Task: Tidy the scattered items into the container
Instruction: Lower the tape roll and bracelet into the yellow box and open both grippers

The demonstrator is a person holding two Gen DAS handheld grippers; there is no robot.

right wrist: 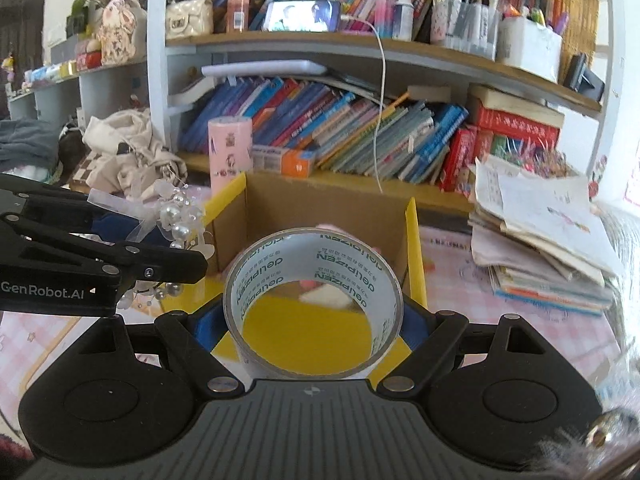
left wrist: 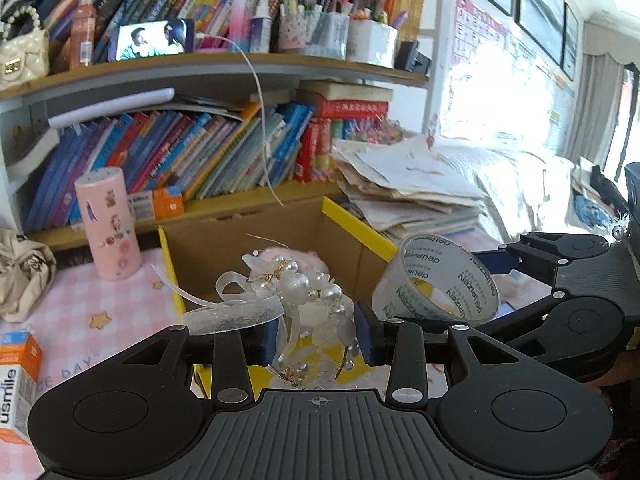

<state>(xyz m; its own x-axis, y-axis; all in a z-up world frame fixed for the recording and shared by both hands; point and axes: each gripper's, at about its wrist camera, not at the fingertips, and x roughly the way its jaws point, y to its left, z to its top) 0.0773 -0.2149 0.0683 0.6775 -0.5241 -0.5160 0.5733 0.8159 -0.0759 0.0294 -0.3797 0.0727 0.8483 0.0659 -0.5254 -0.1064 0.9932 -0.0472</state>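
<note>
An open cardboard box point(left wrist: 260, 236) with yellow flaps stands on the pink checked table; it also shows in the right wrist view point(right wrist: 320, 204). My left gripper point(left wrist: 320, 336) is shut on a white pearl-and-ribbon hair ornament point(left wrist: 296, 292) above the box's front edge; the ornament shows in the right wrist view point(right wrist: 176, 216) too. My right gripper point(right wrist: 312, 320) is shut on a clear tape roll point(right wrist: 312, 304) over the box's near flap. The tape roll shows at the right in the left wrist view point(left wrist: 440, 284). A pink item point(left wrist: 296, 260) lies inside the box.
A pink cylinder point(left wrist: 108, 224) with stickers stands left of the box. An orange and white carton point(left wrist: 16, 380) lies at the near left. A stack of papers and books point(right wrist: 544, 236) sits right of the box. Bookshelves point(left wrist: 180, 152) rise behind. Beige cloth point(left wrist: 20, 272) lies far left.
</note>
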